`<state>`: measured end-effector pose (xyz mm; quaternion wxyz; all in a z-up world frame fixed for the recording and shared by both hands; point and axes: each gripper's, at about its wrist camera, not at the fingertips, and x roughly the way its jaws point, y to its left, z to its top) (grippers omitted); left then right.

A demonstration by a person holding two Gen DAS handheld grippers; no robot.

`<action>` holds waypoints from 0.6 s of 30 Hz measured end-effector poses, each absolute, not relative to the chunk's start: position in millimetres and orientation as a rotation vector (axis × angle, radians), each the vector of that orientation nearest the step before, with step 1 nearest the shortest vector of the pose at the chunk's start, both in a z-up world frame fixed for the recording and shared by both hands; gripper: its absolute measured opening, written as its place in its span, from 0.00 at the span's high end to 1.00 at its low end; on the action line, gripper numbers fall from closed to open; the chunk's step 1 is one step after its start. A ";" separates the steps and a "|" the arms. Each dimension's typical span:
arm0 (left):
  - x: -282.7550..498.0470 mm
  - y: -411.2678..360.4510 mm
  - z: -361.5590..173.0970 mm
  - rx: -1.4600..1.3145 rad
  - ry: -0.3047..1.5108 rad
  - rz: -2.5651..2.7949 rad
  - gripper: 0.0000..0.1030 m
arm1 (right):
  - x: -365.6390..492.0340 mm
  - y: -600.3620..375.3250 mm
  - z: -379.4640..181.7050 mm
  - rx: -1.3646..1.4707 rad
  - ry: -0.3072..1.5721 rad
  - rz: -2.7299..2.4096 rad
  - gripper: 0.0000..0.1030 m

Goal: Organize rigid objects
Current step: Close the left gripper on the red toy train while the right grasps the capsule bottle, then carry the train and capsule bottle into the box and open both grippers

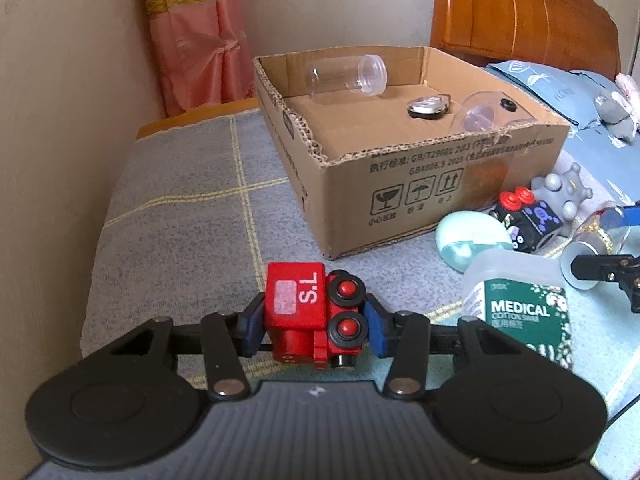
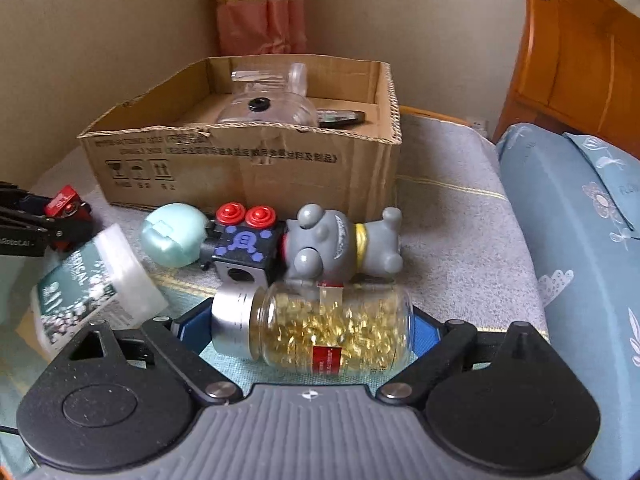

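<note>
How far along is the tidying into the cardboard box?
Done: a clear jar, a dome lid and a small metal case lie in the cardboard box. In hand: left tongs grip the red toy train; right tongs hold the capsule bottle. Left: cotton swab tub, teal egg, black cube, grey figurine.

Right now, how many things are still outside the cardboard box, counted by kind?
Toys: 3 (red train, black train, grey figure)
Containers: 3 (capsule bottle, cotton swab tub, mint case)
Total: 6
</note>
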<state>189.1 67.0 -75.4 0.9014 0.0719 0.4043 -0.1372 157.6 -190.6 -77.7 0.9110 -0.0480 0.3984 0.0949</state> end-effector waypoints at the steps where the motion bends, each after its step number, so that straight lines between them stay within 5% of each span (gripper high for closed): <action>1: 187.7 67.2 -73.3 0.150 0.838 -0.286 0.54 | 156.8 -191.3 -75.7 -0.105 0.824 0.207 0.07; 18: 166.8 49.4 1.4 0.223 0.789 -0.361 0.54 | 135.3 -207.5 -11.2 -0.185 0.771 0.391 0.07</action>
